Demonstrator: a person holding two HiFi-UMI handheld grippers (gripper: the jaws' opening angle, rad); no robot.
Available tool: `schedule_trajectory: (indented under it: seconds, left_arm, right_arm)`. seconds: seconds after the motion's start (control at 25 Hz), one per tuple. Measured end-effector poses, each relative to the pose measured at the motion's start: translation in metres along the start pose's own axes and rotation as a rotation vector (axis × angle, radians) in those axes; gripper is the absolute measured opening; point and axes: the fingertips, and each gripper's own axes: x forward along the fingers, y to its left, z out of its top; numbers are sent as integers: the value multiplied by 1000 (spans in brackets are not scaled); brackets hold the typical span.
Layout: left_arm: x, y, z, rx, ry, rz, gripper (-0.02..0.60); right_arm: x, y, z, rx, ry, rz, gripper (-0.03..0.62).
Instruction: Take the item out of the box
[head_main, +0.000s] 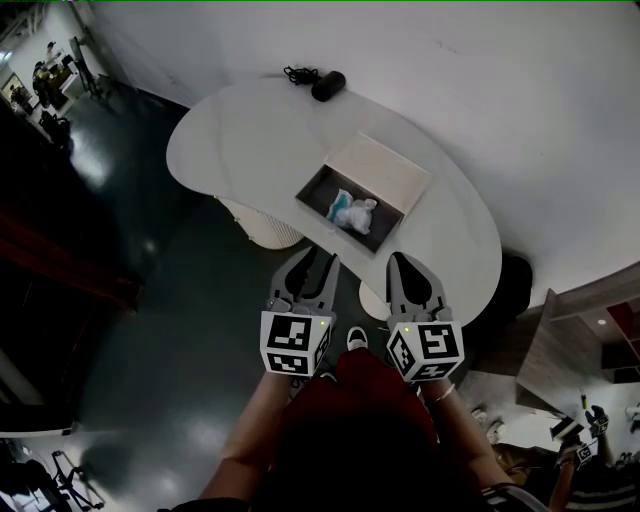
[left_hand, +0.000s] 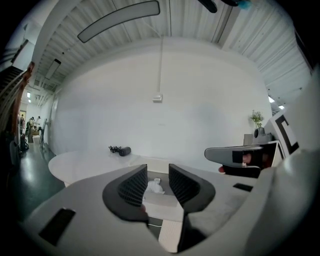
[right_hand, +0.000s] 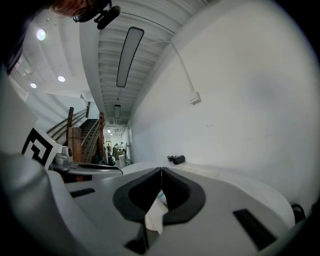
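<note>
An open, shallow cardboard box (head_main: 318, 186) lies on the white table (head_main: 230, 140), its pale lid folded back on the far side. Inside it rests a crumpled white and teal item (head_main: 352, 211). Both grippers hover short of the table's near edge, pointing at the box. My left gripper (head_main: 315, 264) is open with nothing between its jaws; in the left gripper view (left_hand: 158, 172) the item (left_hand: 154, 187) shows through the gap, farther off. My right gripper (head_main: 408, 268) is shut and empty, its tips meeting (right_hand: 161, 172).
A black cylindrical device with a coiled cable (head_main: 322, 84) lies at the table's far edge, close to the white wall. The table's white pedestal (head_main: 265, 225) stands below the near left side. Dark glossy floor spreads to the left. Furniture stands at the right (head_main: 560, 350).
</note>
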Motion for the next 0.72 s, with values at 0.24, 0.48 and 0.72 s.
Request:
schedule_trajectory:
  seconds: [0.24, 0.48, 0.72]
  left_arm:
    - [27, 7, -1, -3, 30, 10, 146]
    - [55, 11, -5, 2, 68, 13, 167]
    - [81, 13, -10, 24, 122, 2, 187]
  right_arm:
    - [21, -18, 6, 3, -2, 2, 15]
    - [39, -40, 4, 17, 15, -6, 15]
    - [56, -58, 7, 29, 15, -2, 15]
